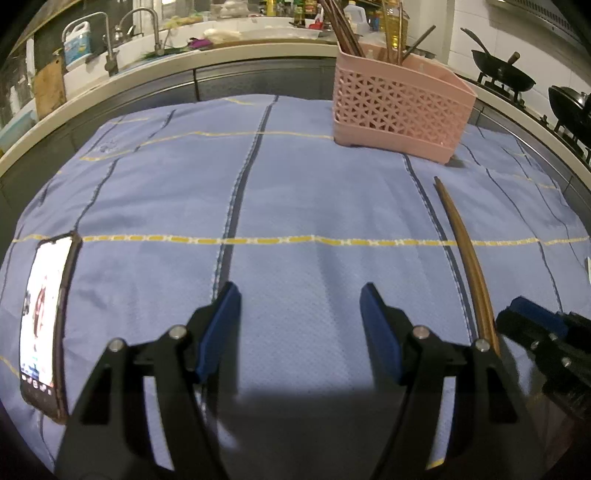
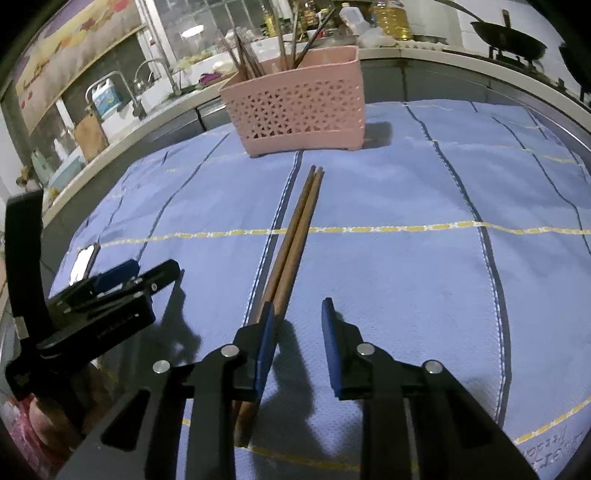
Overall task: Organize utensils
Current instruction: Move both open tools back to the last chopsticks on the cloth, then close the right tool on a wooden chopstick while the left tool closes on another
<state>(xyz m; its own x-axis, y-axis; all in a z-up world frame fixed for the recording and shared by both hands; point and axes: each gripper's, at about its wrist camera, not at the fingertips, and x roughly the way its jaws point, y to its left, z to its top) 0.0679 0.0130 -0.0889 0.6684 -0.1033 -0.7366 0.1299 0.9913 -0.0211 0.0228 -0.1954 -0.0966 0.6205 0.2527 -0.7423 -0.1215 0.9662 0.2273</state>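
Observation:
A pair of brown chopsticks (image 2: 295, 236) lies lengthwise on the blue cloth, tips toward a pink perforated utensil basket (image 2: 299, 110) that holds several chopsticks. My right gripper (image 2: 297, 314) is open, low over the near end of the pair; its left finger rests over the chopsticks and the pair runs under it. In the left wrist view the chopsticks (image 1: 465, 254) lie to the right and the basket (image 1: 399, 110) stands at the far right. My left gripper (image 1: 299, 299) is open and empty above bare cloth, left of the chopsticks. The right gripper's finger (image 1: 532, 317) shows at the right edge.
A phone (image 1: 44, 325) with a lit screen lies on the cloth at the left. The blue checked cloth (image 1: 295, 192) covers the table. A counter with taps (image 1: 147, 33) runs behind; woks (image 1: 502, 70) sit on a stove at the far right.

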